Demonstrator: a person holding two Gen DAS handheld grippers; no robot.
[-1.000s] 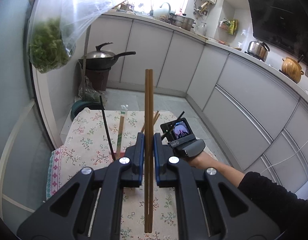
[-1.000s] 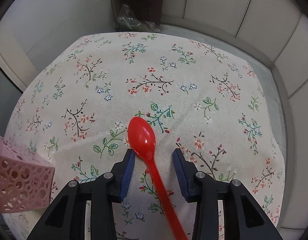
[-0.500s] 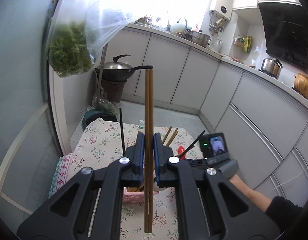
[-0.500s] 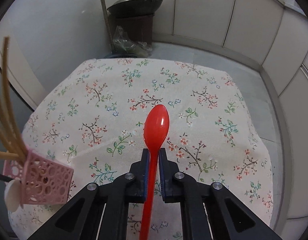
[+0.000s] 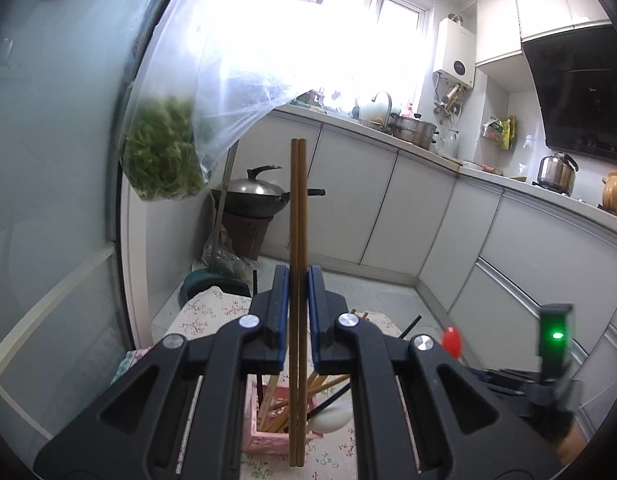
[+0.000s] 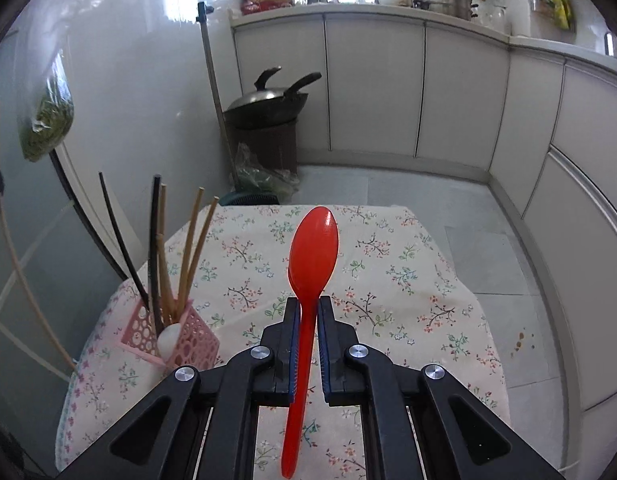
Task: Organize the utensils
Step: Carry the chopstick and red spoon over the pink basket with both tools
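Observation:
My left gripper (image 5: pixel 298 280) is shut on a pair of brown wooden chopsticks (image 5: pixel 298 208), held upright above a pink perforated holder (image 5: pixel 264 438) with several chopsticks and a white spoon in it. My right gripper (image 6: pixel 308 312) is shut on a red plastic spoon (image 6: pixel 313 252), lifted above the floral tablecloth (image 6: pixel 388 280), bowl pointing away. The holder (image 6: pixel 184 340) stands at the table's left side, to the left of the right gripper. The red spoon's bowl (image 5: pixel 450 340) shows at the right of the left wrist view.
A clear bag of greens (image 5: pixel 160 160) hangs at the left by a glass door. A wok (image 6: pixel 268 100) sits on a stand beyond the table. White kitchen cabinets (image 6: pixel 372 80) line the back and right.
Both grippers have risen and tilted up. The right gripper closed on the red spoon and lifted it off the cloth. The left gripper moved over the pink holder with the chopsticks.

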